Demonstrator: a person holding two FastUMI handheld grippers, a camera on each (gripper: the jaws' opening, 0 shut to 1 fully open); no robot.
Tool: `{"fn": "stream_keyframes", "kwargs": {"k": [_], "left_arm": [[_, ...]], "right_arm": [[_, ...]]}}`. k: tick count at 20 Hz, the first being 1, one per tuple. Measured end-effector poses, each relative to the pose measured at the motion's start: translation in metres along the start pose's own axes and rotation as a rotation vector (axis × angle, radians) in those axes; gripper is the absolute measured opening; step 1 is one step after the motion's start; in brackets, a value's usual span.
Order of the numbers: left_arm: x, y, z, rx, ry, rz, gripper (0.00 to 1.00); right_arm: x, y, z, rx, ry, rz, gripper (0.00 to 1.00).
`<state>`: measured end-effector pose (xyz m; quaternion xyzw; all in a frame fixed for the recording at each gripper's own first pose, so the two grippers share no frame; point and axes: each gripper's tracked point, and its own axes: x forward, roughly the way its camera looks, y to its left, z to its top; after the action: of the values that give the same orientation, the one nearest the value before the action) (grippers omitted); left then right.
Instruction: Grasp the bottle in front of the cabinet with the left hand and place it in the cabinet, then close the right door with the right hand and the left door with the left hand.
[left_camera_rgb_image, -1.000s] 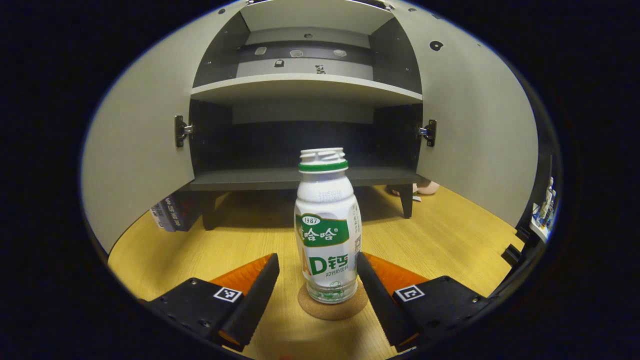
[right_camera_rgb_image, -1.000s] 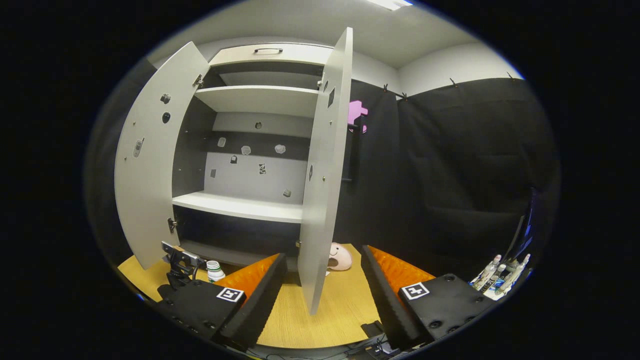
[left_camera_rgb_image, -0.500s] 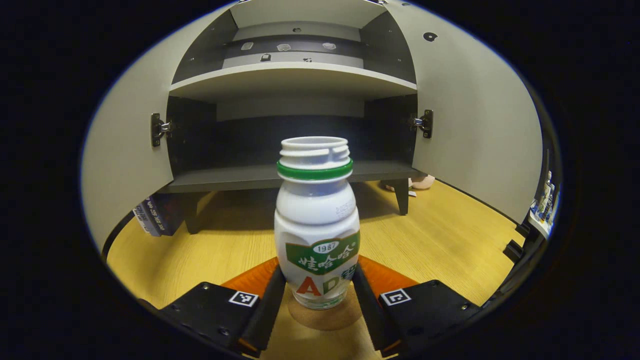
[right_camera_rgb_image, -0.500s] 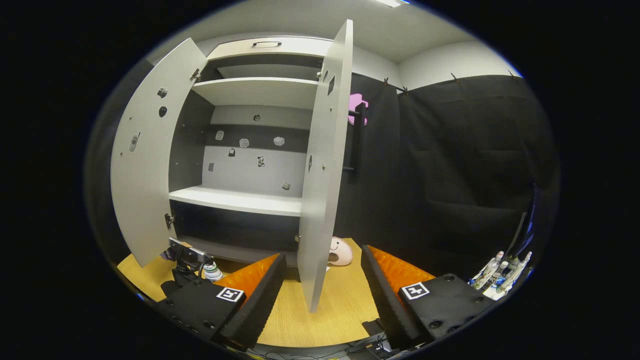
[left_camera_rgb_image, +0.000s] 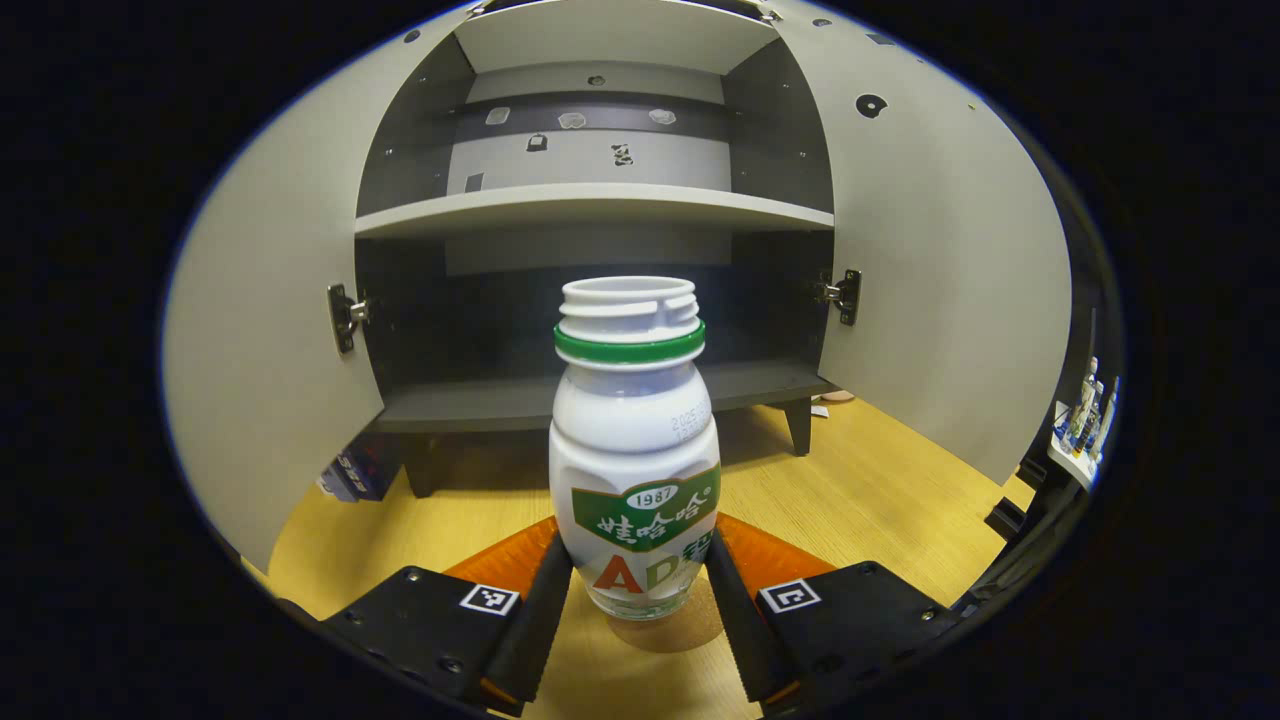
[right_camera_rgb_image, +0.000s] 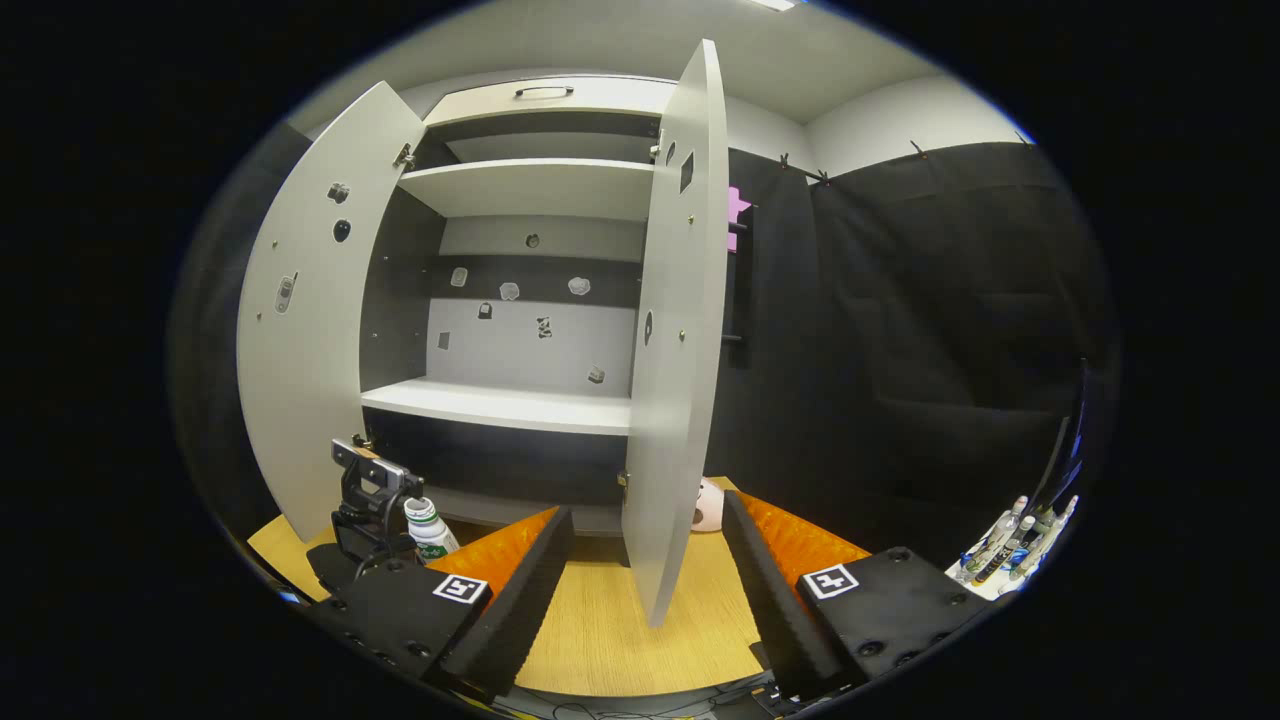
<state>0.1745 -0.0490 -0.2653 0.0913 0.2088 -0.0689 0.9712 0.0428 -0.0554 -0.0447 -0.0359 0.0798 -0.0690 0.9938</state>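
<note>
Jaws clamp bottle (left_camera_rgb_image: 634, 470), coaster (left_camera_rgb_image: 668, 629) below; cabinet (left_camera_rgb_image: 600, 205) doors open

In the left gripper view the bottle (left_camera_rgb_image: 634, 450) hides most of the cork coaster (left_camera_rgb_image: 668, 628) below it; in the right gripper view the right door (right_camera_rgb_image: 678, 330) covers the pink toy (right_camera_rgb_image: 708, 505) — the far bottles (right_camera_rgb_image: 1015, 540) stay too small to identify.

Left hand-held gripper (left_camera_rgb_image: 637, 610) clamped; right hand-held gripper (right_camera_rgb_image: 645, 585) agape
</note>
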Motion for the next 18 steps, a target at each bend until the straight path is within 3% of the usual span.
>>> {"fn": "stream_keyframes", "kwargs": {"k": [6,13,18], "left_arm": [[-0.028,0.014,0.063,-0.072,-0.033,-0.024,0.73],[-0.058,0.022,0.169,-0.156,-0.114,-0.09,0.73],[-0.062,0.039,0.237,-0.102,-0.161,-0.095,0.73]], "right_arm": [[-0.011,-0.004,0.009,0.013,-0.03,0.01,0.98],[-0.021,-0.015,0.024,0.037,-0.077,0.013,0.98],[-0.021,-0.026,0.03,0.077,-0.101,0.01,0.98]]}}
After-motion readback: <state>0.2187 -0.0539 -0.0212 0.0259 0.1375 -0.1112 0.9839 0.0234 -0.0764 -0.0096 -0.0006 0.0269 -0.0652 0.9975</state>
